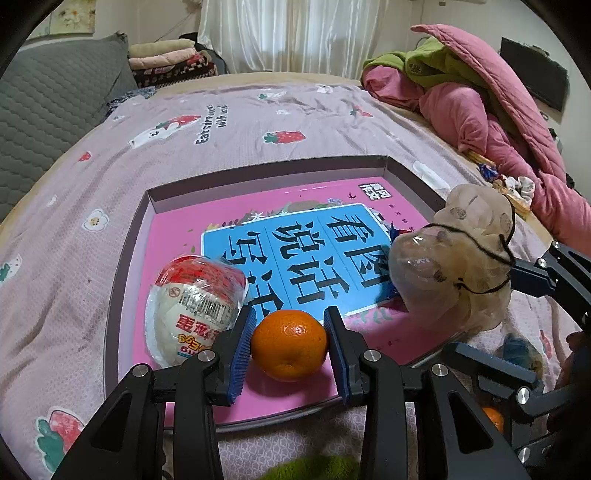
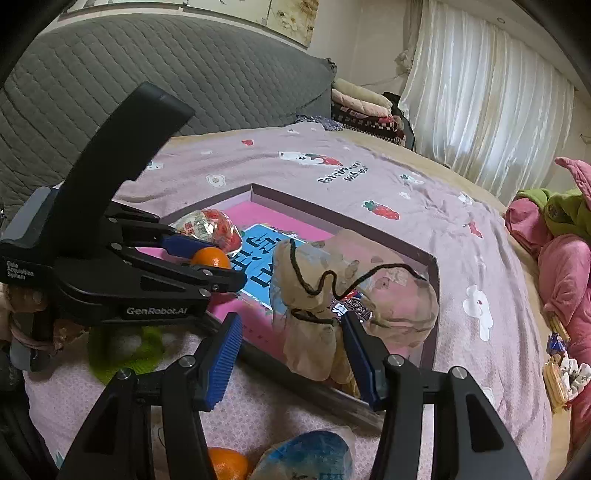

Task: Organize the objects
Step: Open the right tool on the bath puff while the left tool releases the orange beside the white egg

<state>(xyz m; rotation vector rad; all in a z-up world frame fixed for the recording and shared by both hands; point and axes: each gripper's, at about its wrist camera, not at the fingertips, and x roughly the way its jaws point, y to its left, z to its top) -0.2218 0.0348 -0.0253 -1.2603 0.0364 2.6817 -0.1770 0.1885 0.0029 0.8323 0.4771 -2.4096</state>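
Here, left claw (image 1: 290,347) tight on orange (image 1: 289,345), right claw (image 2: 291,354) slack beside pouch (image 2: 354,295)

Both wrist cameras looked steeply down along their fingers, close over the shallow box (image 1: 155,195) on a bed. The left faced the curtain (image 1: 295,33); the right angled toward the grey headboard (image 2: 147,62). Both views shared the box and orange (image 1: 290,343).
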